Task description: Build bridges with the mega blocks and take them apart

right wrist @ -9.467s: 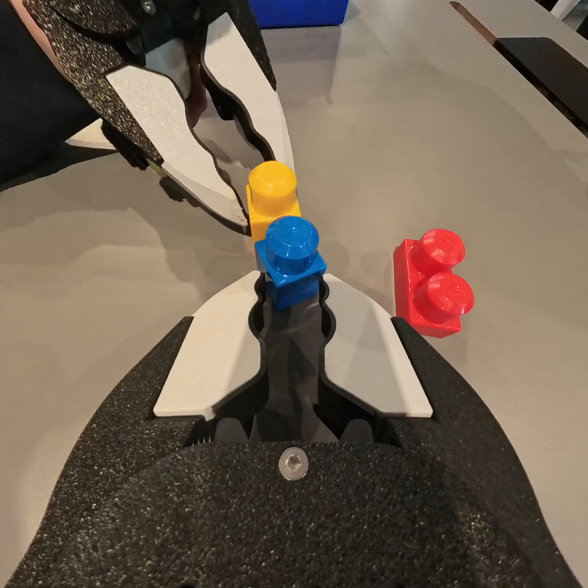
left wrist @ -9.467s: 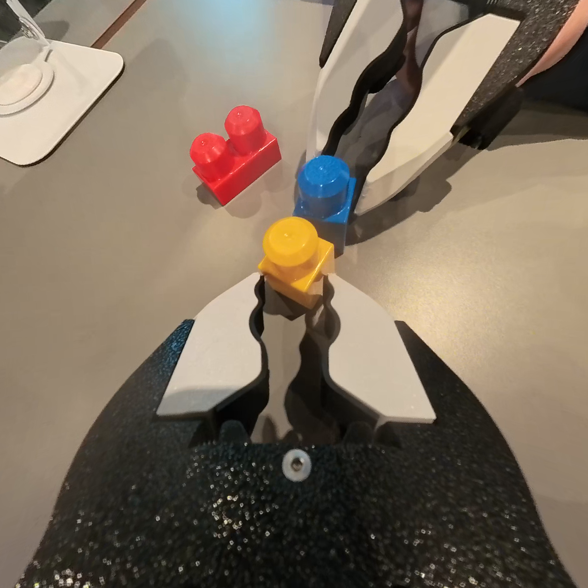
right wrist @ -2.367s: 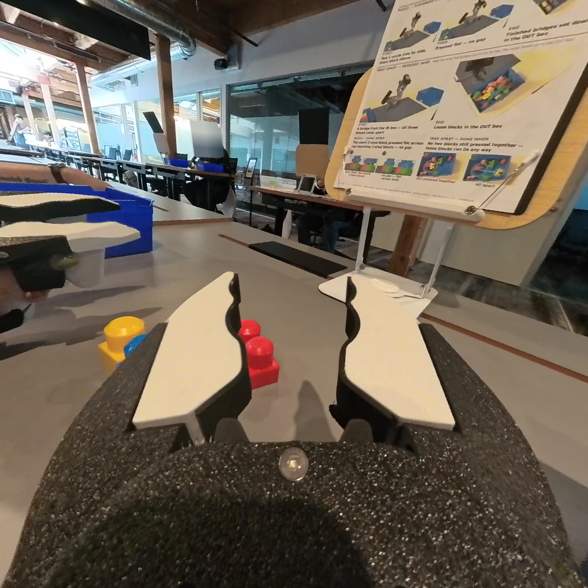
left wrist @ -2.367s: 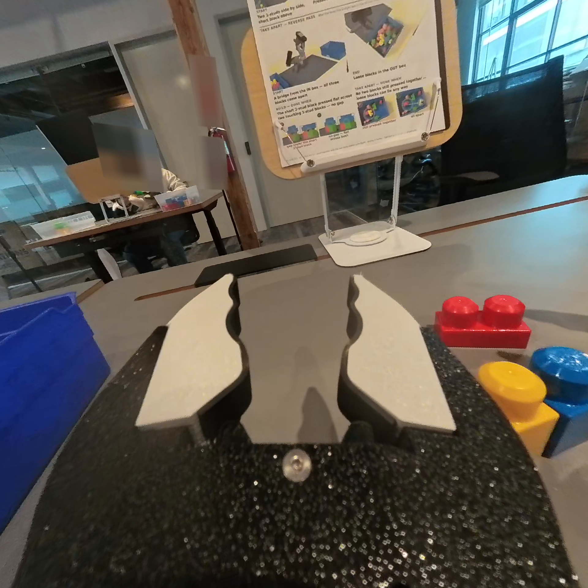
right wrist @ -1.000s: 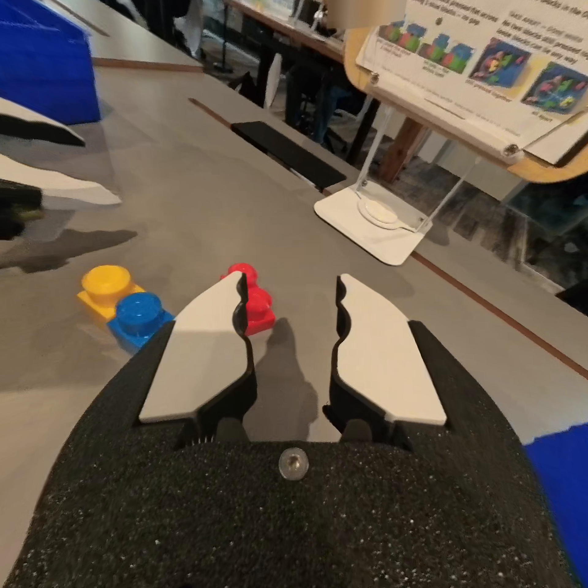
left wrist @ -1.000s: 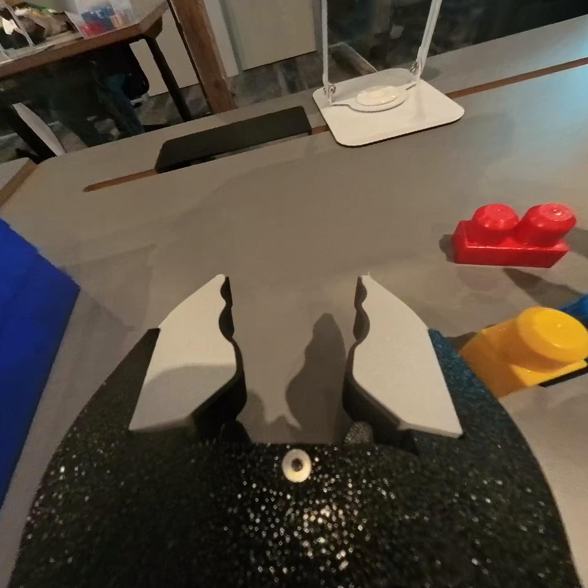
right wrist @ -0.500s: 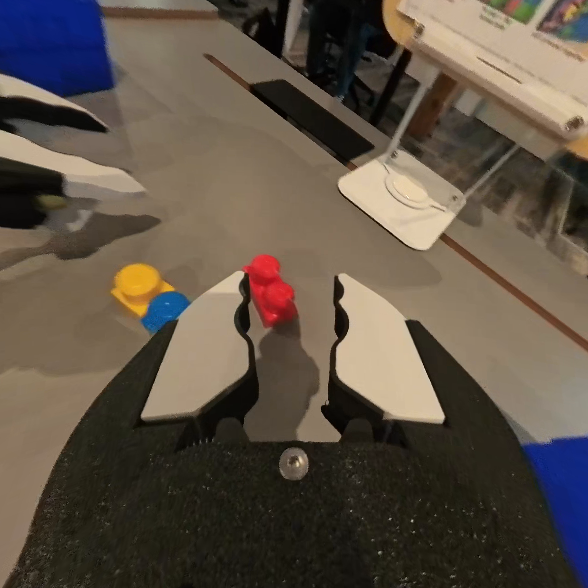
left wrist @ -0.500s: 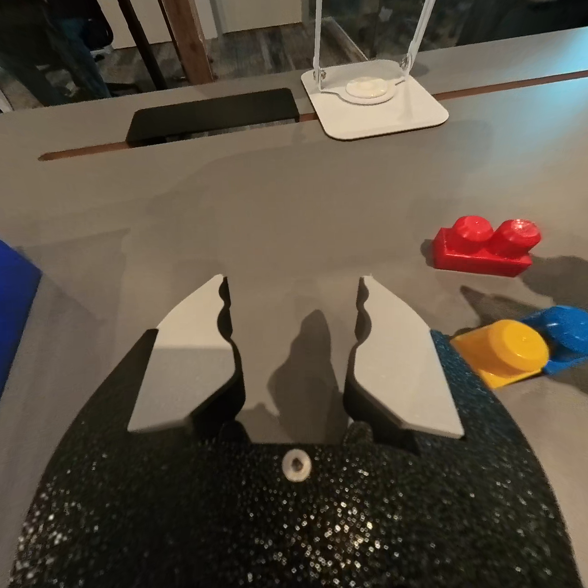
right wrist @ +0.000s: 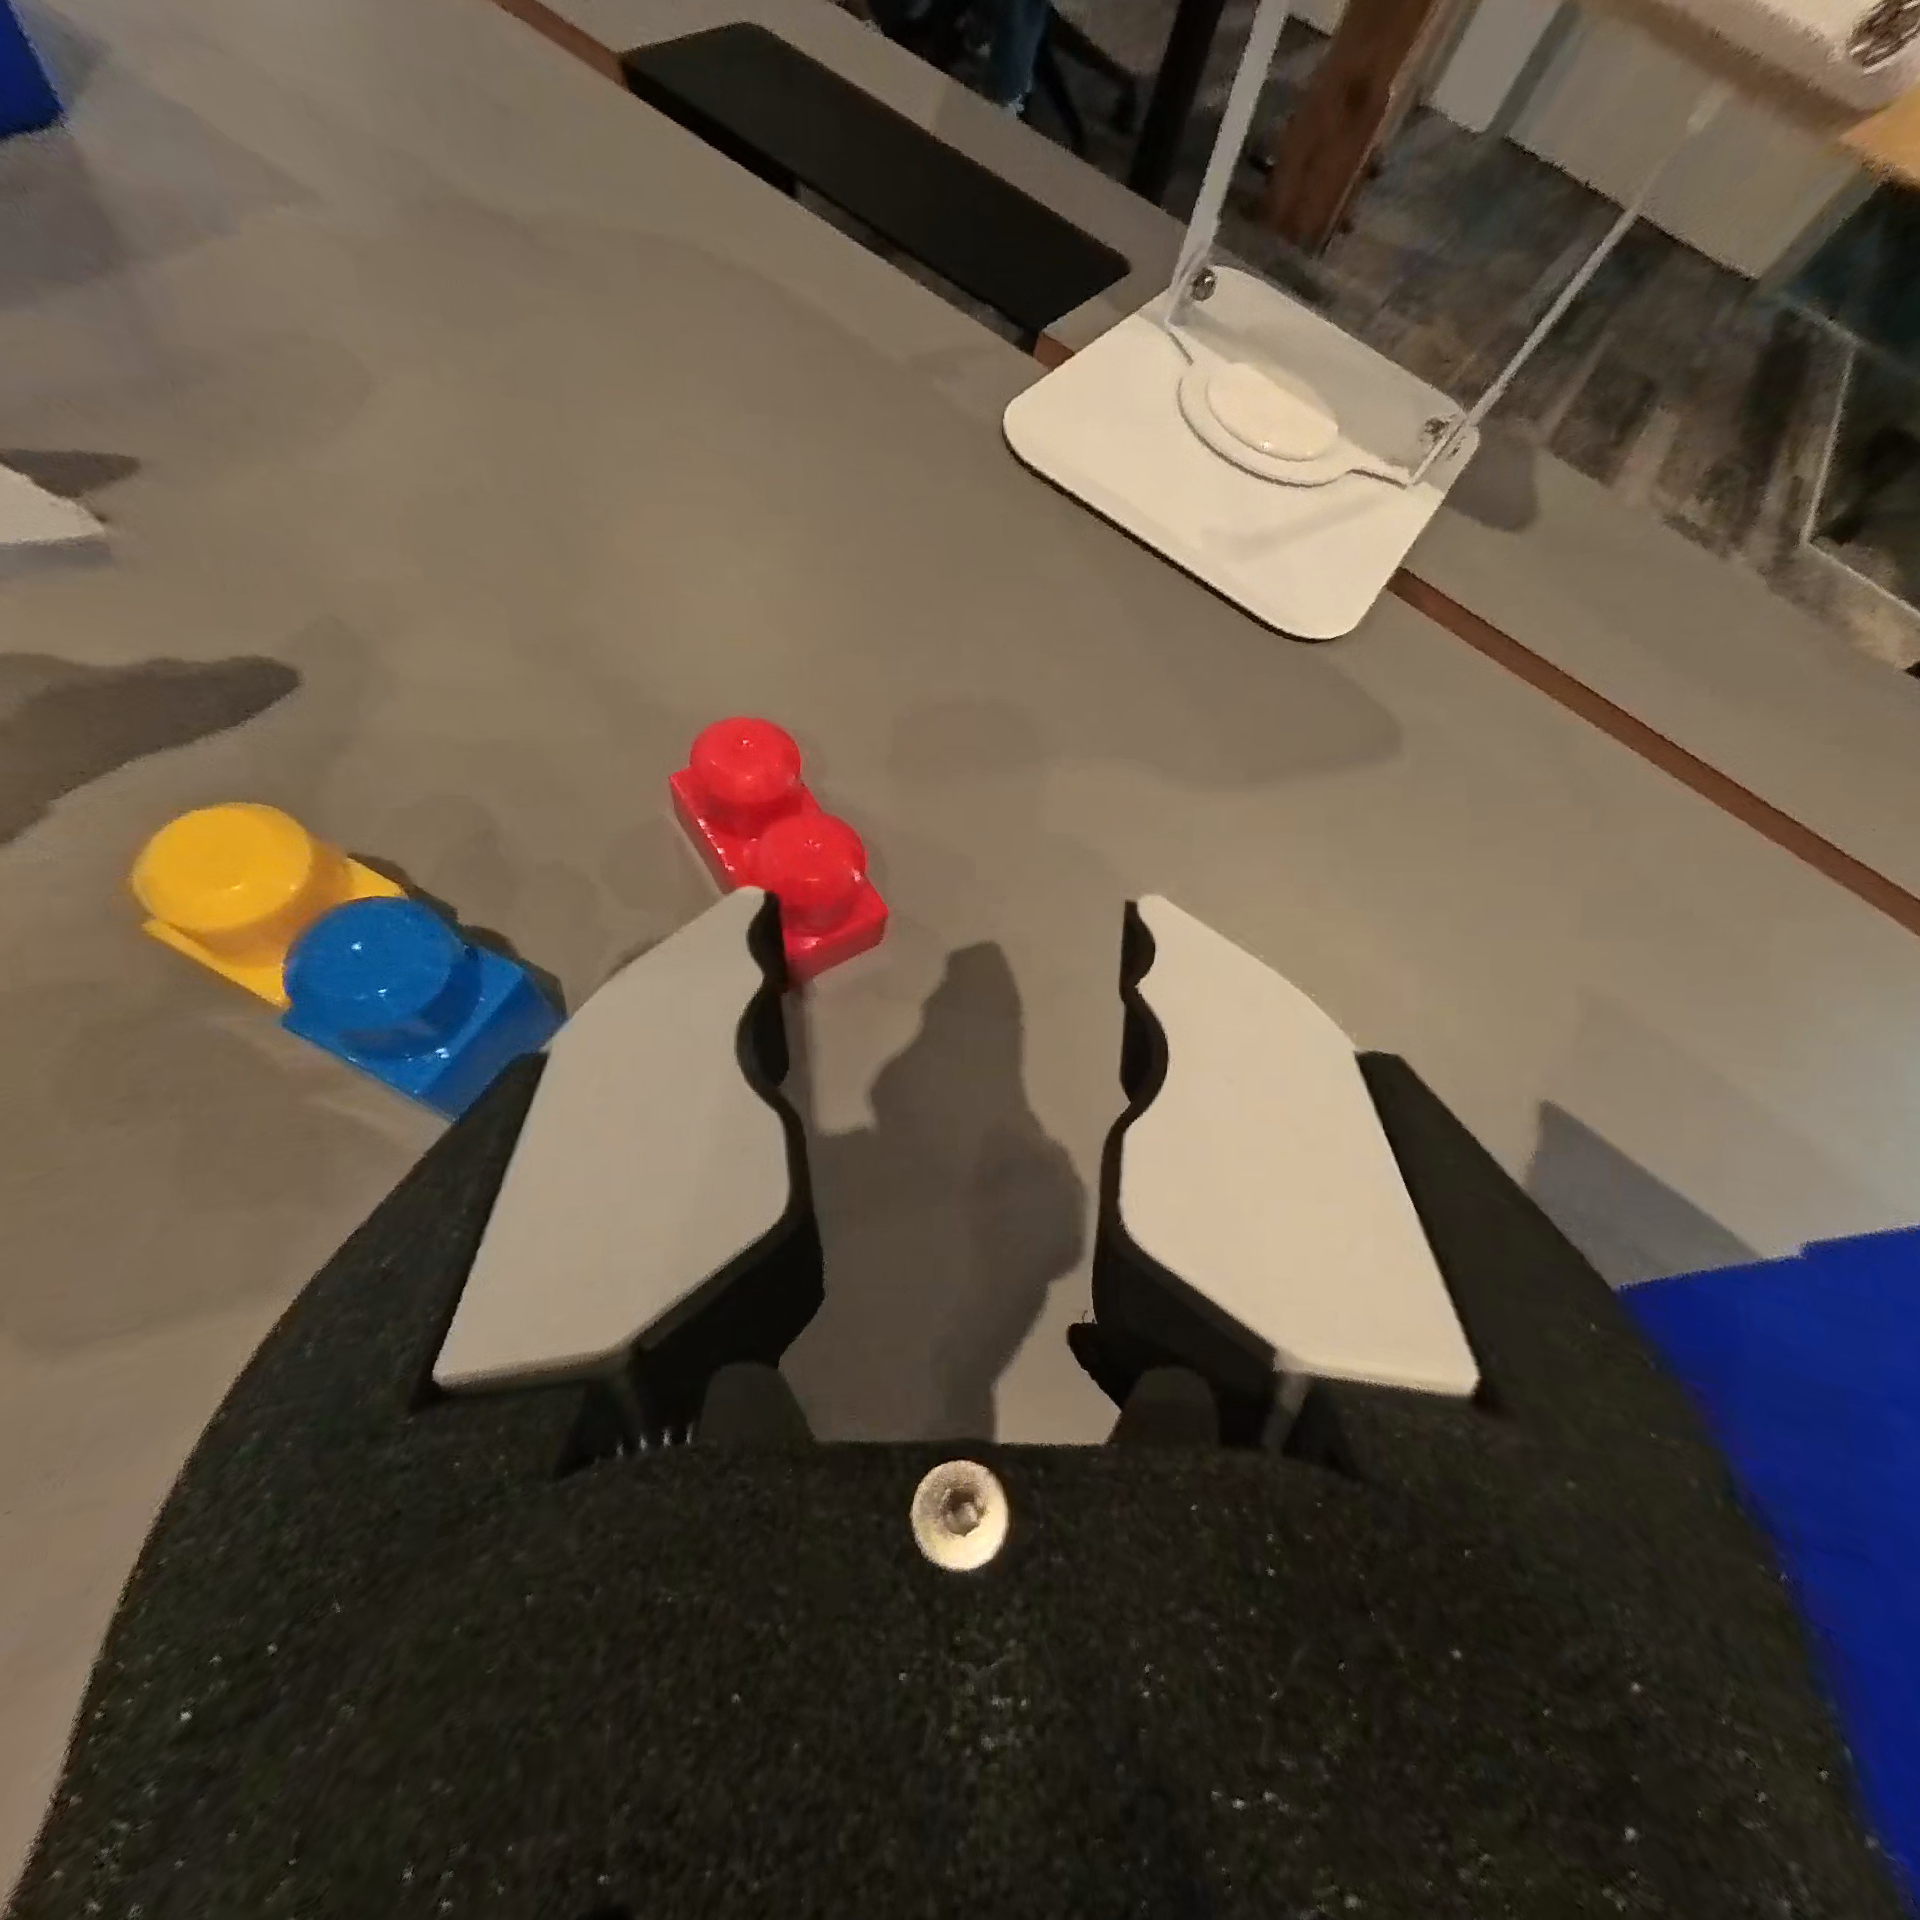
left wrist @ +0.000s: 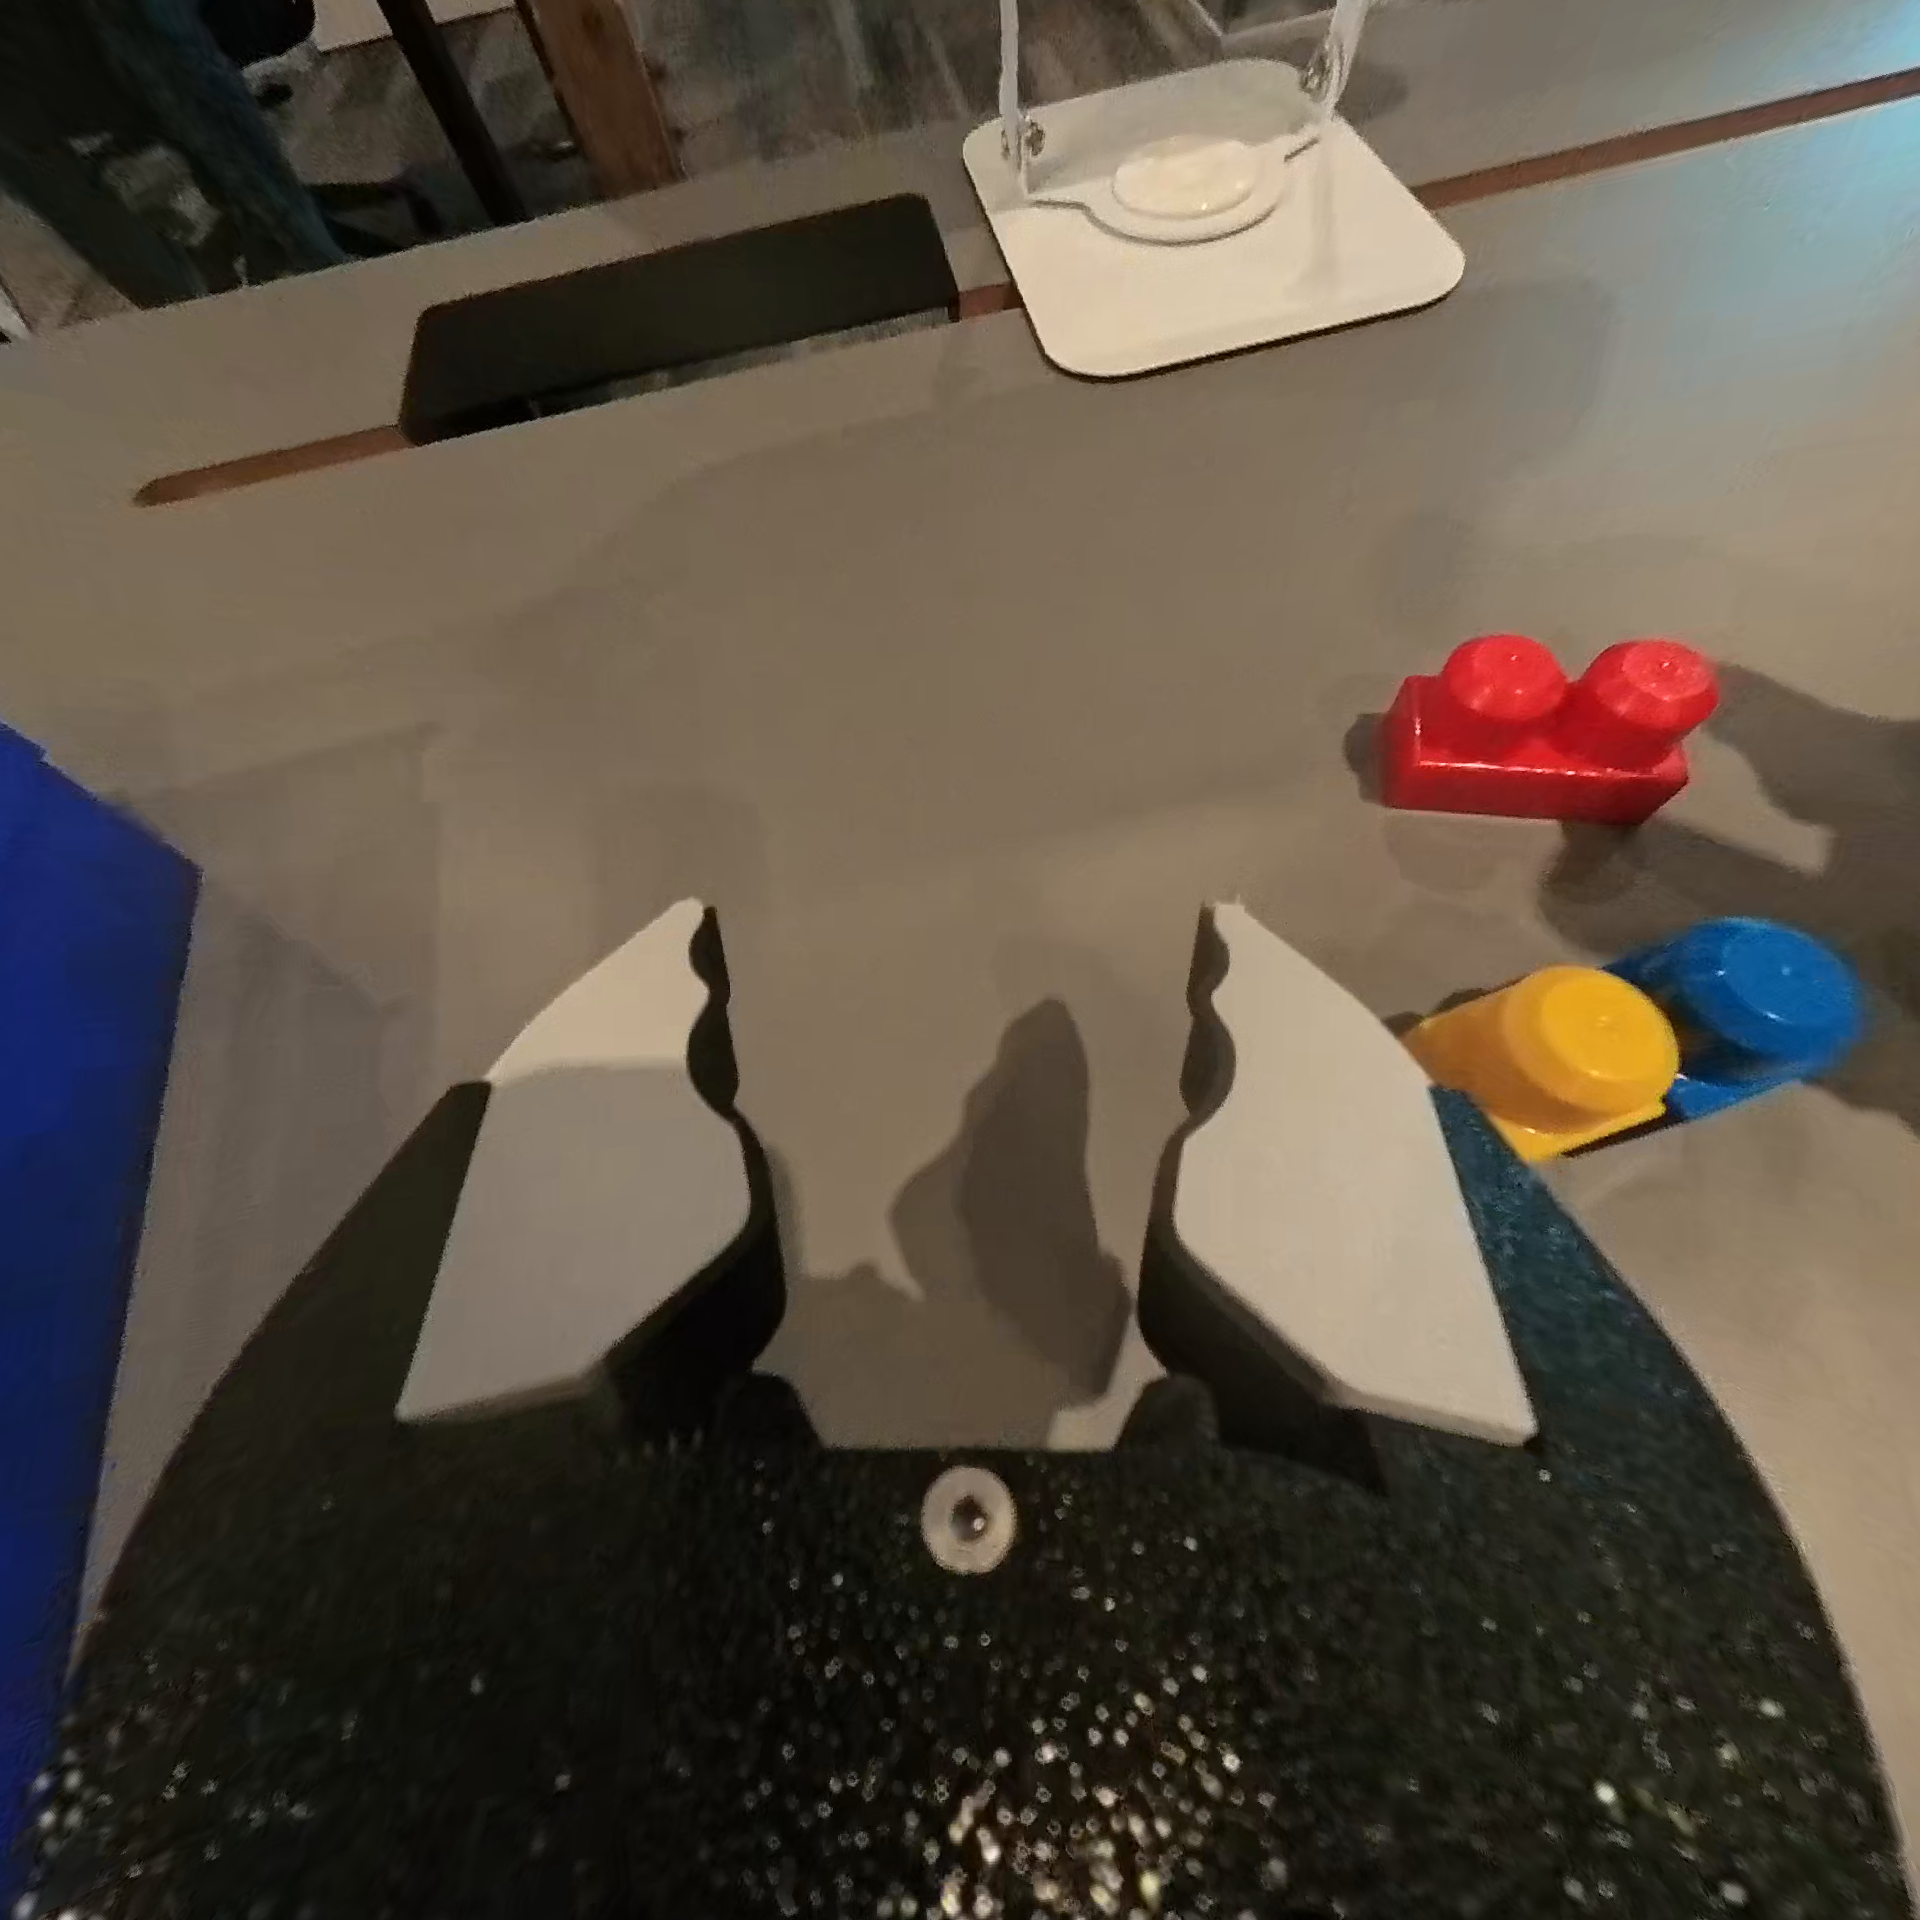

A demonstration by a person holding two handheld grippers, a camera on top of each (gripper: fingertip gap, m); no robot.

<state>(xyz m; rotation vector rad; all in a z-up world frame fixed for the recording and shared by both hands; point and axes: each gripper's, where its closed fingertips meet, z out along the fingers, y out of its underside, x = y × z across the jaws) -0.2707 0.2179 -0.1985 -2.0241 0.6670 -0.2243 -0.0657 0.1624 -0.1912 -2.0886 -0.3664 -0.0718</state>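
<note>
While my right gripper point(right wrist: 945, 914) nears the red block point(right wrist: 774, 847) wide open, empty | yellow block point(right wrist: 244, 883) and blue block point(right wrist: 416, 997) seemingly touching as piers | left gripper point(left wrist: 951, 920) spread, holding nothing.

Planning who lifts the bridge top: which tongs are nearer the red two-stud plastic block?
Right. The right tongs sit just short of the red two-stud plastic block, open; the left tongs stand open, off to its left.

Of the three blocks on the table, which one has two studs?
The red block: two studs, lying apart. The yellow block and blue block have one stud each and sit side by side.
</note>
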